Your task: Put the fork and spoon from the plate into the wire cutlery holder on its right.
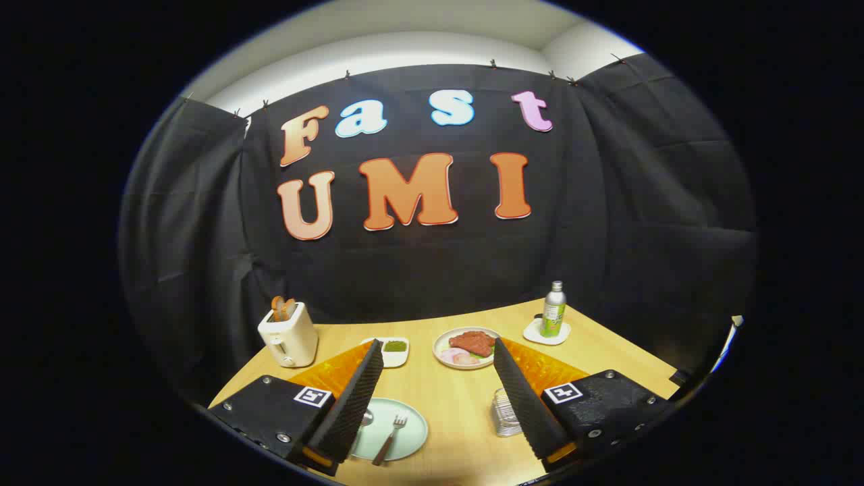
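Pale-green plate [405, 432], lower centre-left of the frame, on the worktop [459, 398]: carries fork [391, 437] and spoon [366, 418], spoon partly hidden behind the left finger. Wire cutlery holder [505, 413], lower centre-right, beside the right finger: apparently empty. Task judged unstarted; both pieces remain. Gripper [439, 405]: fingers spread wide, grasping nothing, hovering above the plate and holder.

My tongs [437, 405] hang spread wide above the wooden counter [459, 405], gripping nothing. The round pale-green plate [405, 422] is my landmark: on it lie the metal fork [391, 437] and, left of that, the spoon [365, 418], partly hidden. The wire cutlery holder [505, 413] stands to its right. Behind the plate sits a white dish of meat [467, 347]; a cream toaster [289, 332] lies behind-left, and a bottle on a coaster [553, 310] far behind-right.
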`<move>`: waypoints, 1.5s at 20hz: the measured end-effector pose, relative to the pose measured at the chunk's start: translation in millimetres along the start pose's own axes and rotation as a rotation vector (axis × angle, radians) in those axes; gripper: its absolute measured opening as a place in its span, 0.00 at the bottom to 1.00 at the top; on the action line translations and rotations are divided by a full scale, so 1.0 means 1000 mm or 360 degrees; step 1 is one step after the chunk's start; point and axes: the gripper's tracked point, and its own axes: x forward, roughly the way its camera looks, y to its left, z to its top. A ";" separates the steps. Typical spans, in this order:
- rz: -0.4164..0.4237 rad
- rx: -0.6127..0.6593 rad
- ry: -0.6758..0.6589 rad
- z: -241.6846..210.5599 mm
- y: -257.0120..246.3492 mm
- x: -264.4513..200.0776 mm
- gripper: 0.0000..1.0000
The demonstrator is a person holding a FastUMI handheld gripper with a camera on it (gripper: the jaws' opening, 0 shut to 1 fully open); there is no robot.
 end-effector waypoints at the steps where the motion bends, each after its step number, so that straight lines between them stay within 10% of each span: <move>1: 0.0003 0.0018 0.0016 -0.002 0.006 0.000 0.99; 16: 0.0016 -0.0081 0.0084 -0.029 0.032 0.013 0.98; 30: 0.0012 -0.0224 0.0696 -0.245 0.048 0.055 0.95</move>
